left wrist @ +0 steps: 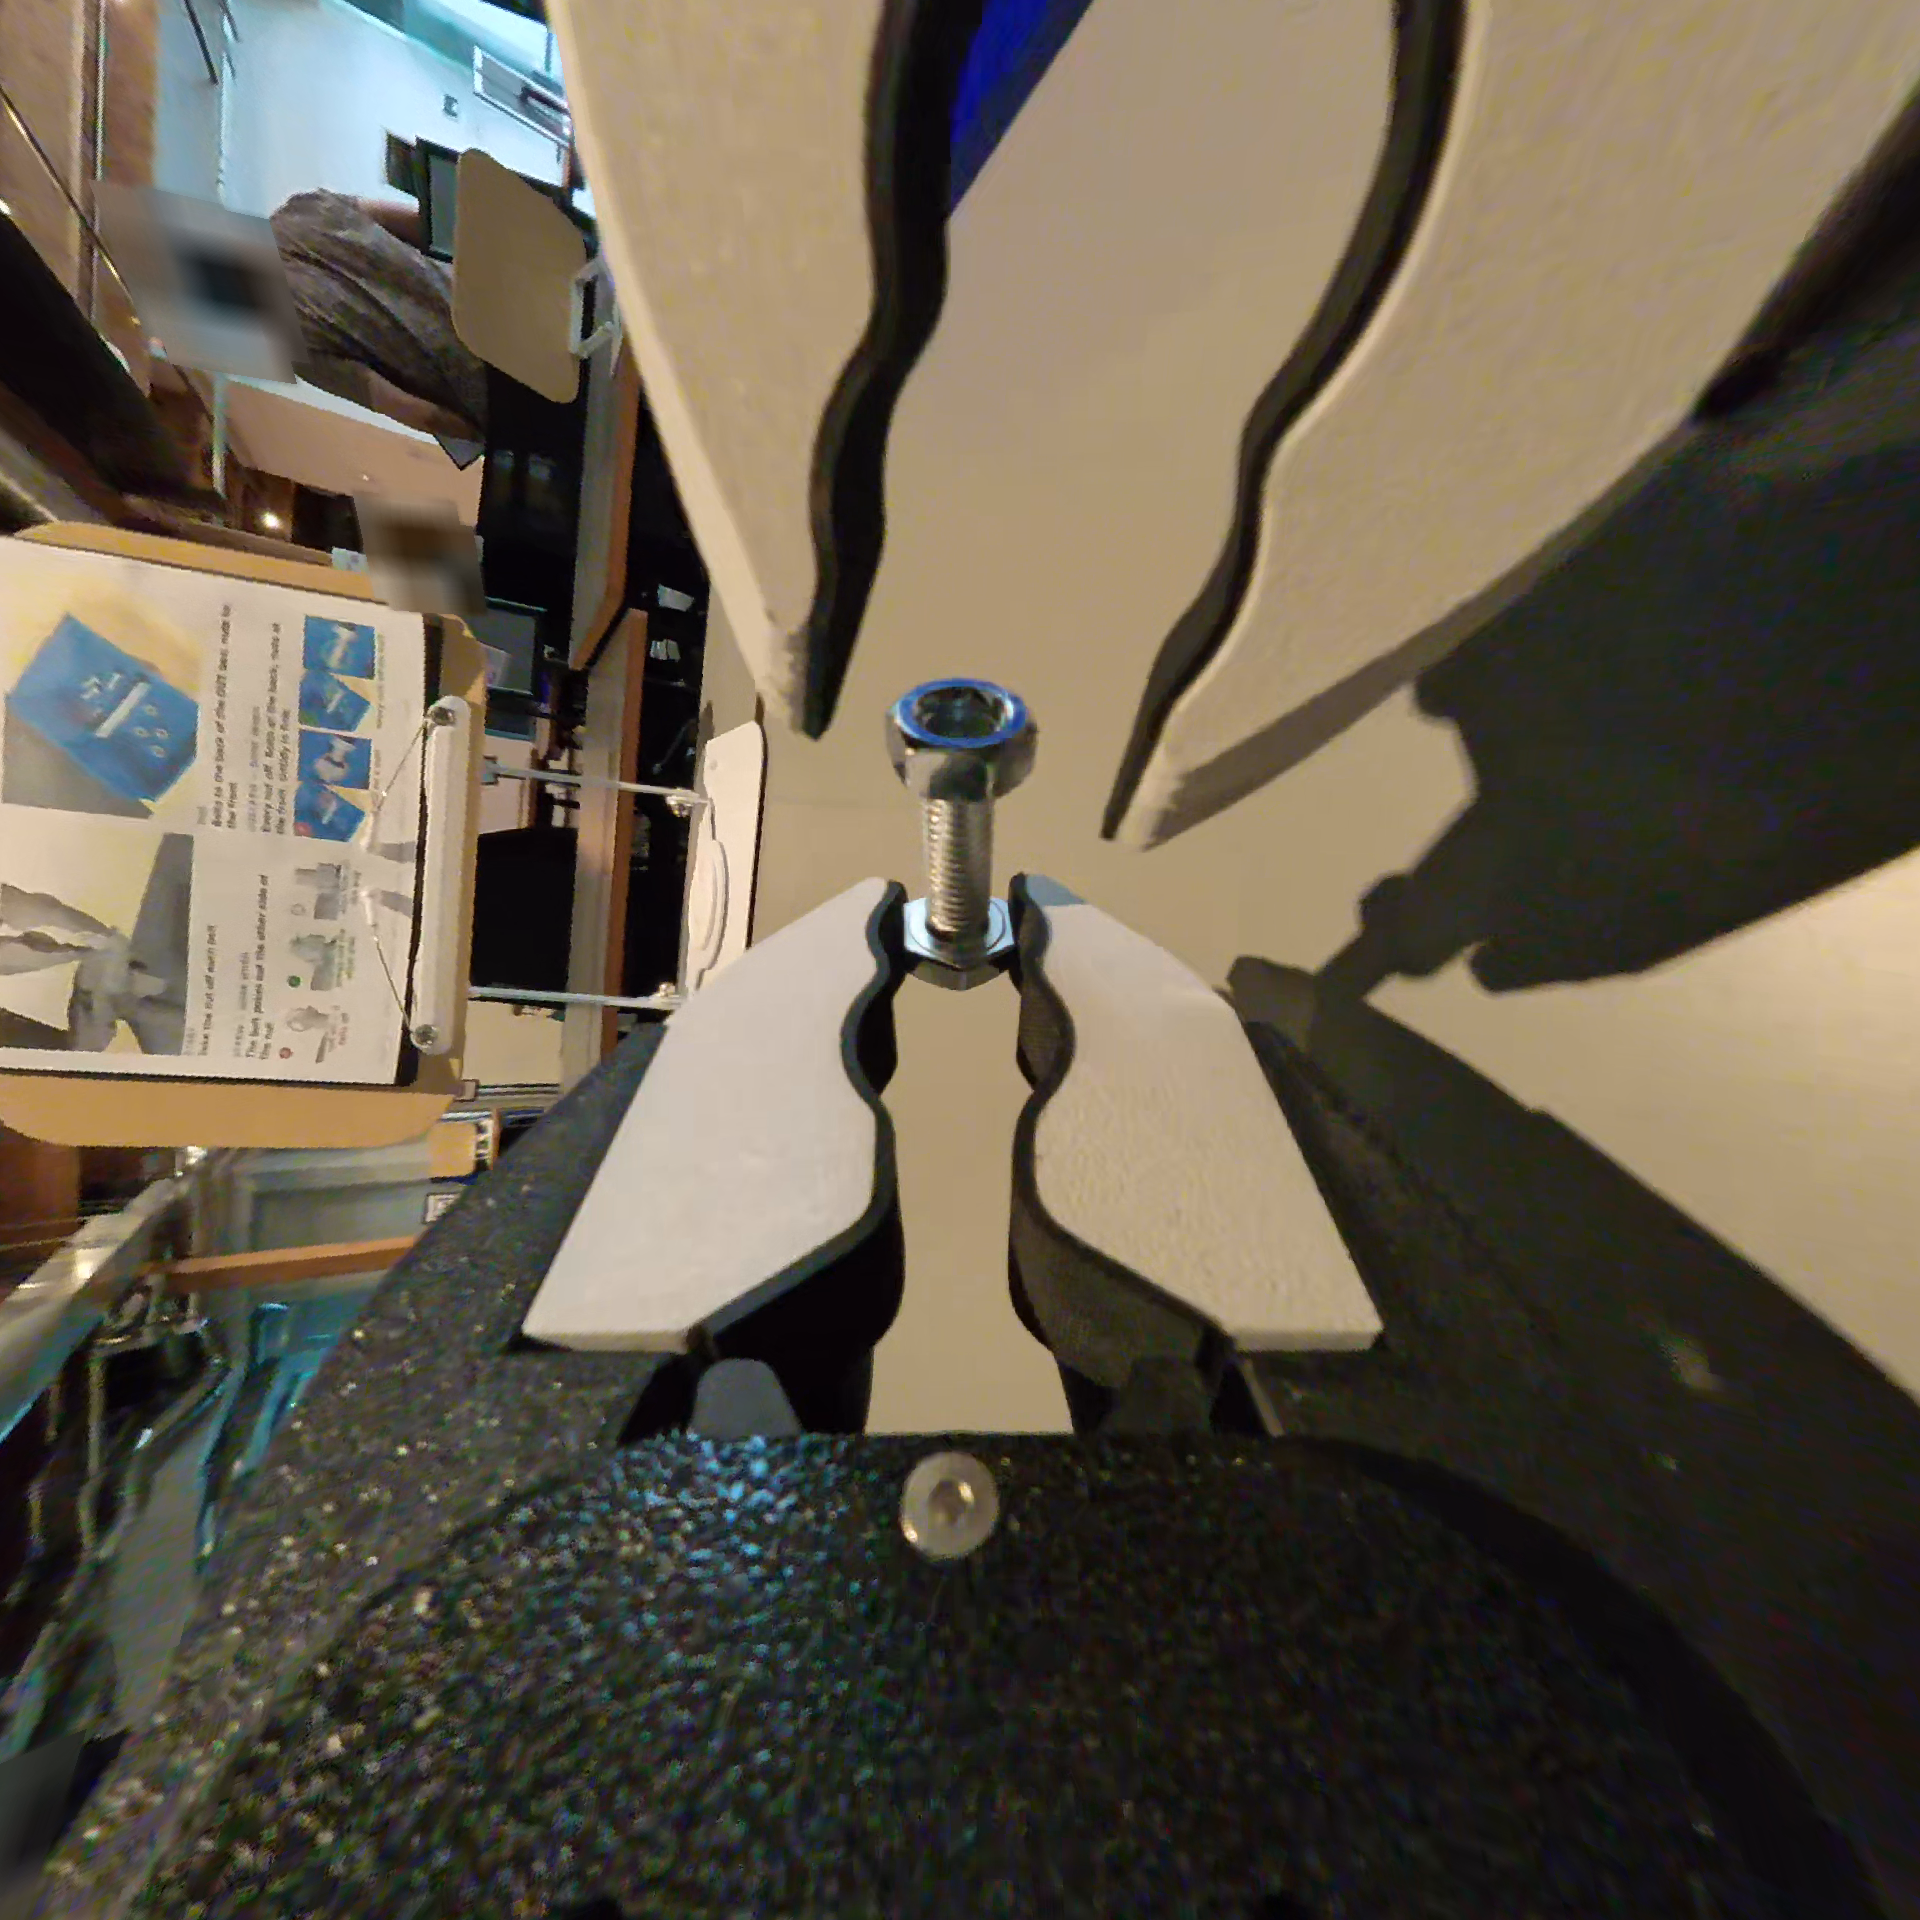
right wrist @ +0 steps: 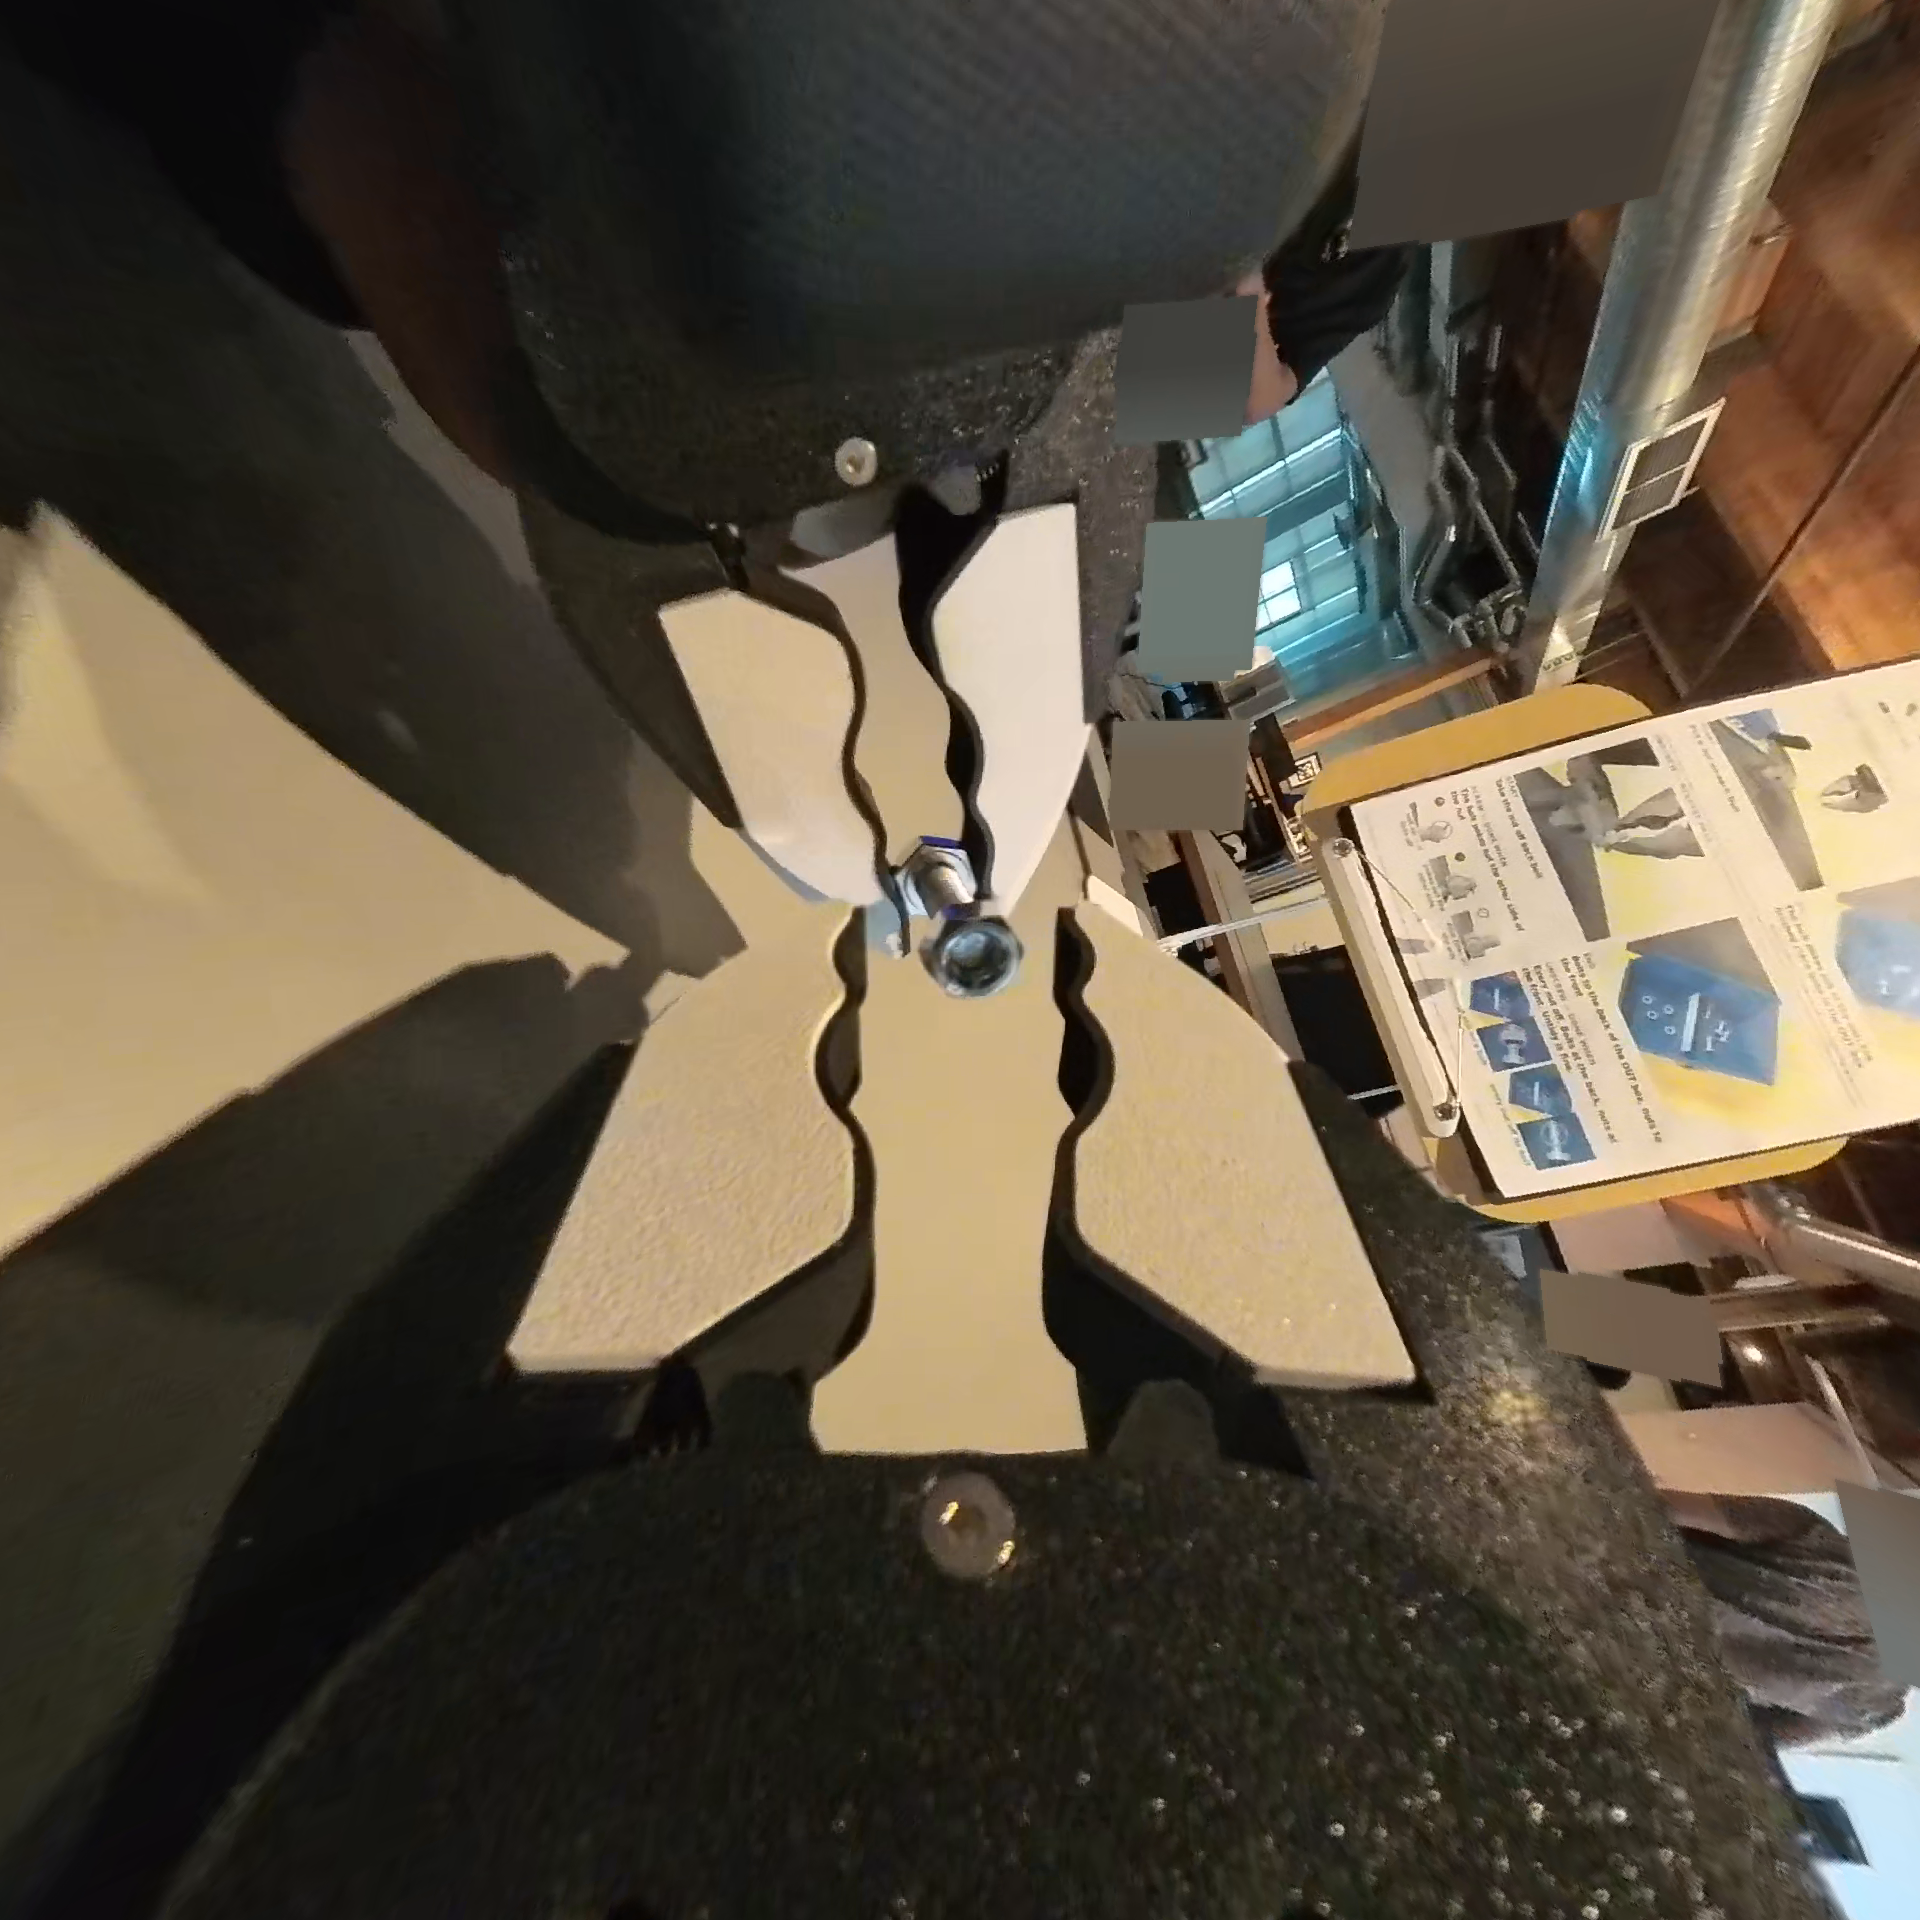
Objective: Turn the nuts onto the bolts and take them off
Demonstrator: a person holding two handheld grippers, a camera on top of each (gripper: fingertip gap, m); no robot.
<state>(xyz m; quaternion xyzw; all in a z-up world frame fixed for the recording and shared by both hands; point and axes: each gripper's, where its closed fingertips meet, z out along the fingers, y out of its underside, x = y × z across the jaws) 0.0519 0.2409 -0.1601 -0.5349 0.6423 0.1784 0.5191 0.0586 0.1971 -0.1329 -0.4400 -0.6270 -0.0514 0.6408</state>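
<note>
Steel, rigid and slippery, the bolt (left wrist: 957, 831) is held by its nut (left wrist: 953, 943) in the closed left gripper (left wrist: 951, 914); the open right gripper (right wrist: 961, 935) is best applied to the hex head (left wrist: 958, 727).

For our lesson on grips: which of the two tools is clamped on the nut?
The left tool: its fingers pinch the nut. The right tool stands open around the bolt head.
</note>
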